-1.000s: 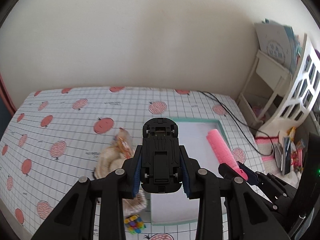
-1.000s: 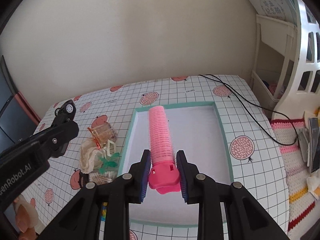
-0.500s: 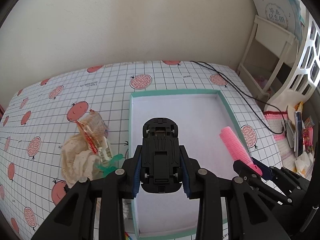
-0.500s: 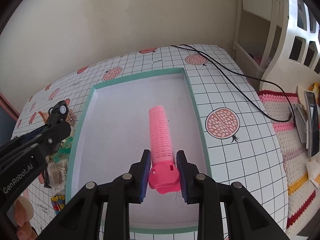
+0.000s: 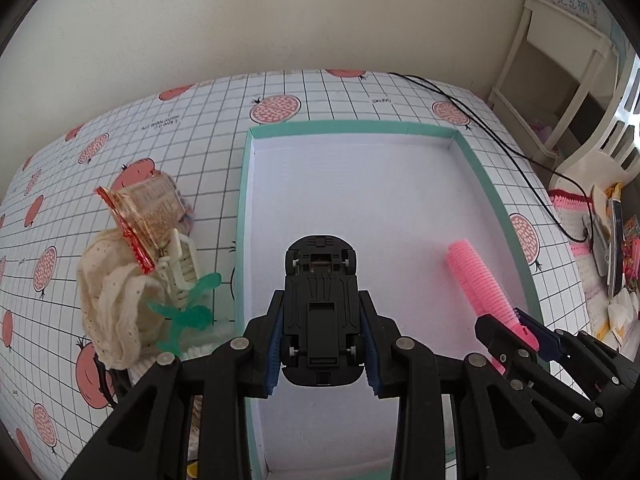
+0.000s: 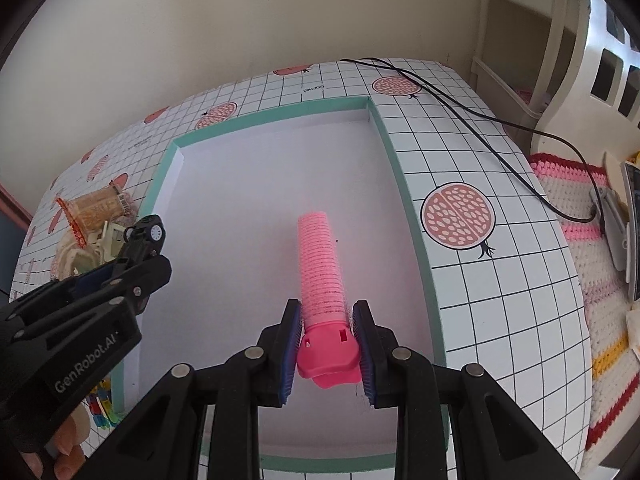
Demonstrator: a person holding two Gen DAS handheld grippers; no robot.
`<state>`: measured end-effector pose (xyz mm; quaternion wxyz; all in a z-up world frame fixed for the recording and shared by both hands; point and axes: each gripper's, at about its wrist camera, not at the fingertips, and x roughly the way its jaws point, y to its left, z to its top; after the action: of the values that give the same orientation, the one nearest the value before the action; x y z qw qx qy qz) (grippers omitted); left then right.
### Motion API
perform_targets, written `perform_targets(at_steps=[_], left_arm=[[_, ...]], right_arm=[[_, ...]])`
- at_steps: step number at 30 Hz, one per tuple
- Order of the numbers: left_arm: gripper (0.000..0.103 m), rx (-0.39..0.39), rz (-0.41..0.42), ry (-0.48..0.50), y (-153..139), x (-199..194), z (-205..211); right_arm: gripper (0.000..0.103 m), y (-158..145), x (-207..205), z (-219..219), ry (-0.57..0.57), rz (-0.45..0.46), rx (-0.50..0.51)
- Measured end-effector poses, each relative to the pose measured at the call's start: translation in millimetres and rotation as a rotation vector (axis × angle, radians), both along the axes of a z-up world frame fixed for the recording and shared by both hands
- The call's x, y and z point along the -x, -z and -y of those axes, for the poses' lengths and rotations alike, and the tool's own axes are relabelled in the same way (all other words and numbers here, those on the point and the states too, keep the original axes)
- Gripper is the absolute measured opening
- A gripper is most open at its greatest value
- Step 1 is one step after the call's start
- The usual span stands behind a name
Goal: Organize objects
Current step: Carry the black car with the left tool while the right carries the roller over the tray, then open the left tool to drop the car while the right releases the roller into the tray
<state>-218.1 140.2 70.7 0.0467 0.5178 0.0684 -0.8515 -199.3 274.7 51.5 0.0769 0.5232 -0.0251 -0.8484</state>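
Observation:
A black toy car (image 5: 320, 312), underside up, is clamped in my left gripper (image 5: 322, 354) above the near part of a white tray with a teal rim (image 5: 352, 127). My right gripper (image 6: 327, 354) is shut on a pink hair roller (image 6: 322, 268) by its solid base, low over the tray's (image 6: 404, 196) right half. From the left wrist view the roller (image 5: 478, 280) and right gripper (image 5: 516, 340) show at the right. The right wrist view catches the left gripper (image 6: 128, 268) with the car (image 6: 146, 240) at the left.
Left of the tray lies a pile: cream lace cloth (image 5: 112, 312), an amber hair roller (image 5: 144, 216), a cream claw clip (image 5: 182, 268) and a green clip (image 5: 186, 314). A black cable (image 6: 480, 120) crosses the back right of the pomegranate-print tablecloth (image 5: 120, 152). White shelving (image 5: 560, 92) stands right.
Both grippers have moved forward and down over the tray, each keeping its hold. The pile of small things has slid to the left in the left wrist view.

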Motion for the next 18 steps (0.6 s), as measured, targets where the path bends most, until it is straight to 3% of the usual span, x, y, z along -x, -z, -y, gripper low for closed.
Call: perform_targets(at_steps=[18], left_arm=[[0.037,0.000,0.044,-0.029,6.9,-4.0,0.9]], right_arm=[[0.029,5.0,-1.5,9.1,-0.025,0.027,-0.027]])
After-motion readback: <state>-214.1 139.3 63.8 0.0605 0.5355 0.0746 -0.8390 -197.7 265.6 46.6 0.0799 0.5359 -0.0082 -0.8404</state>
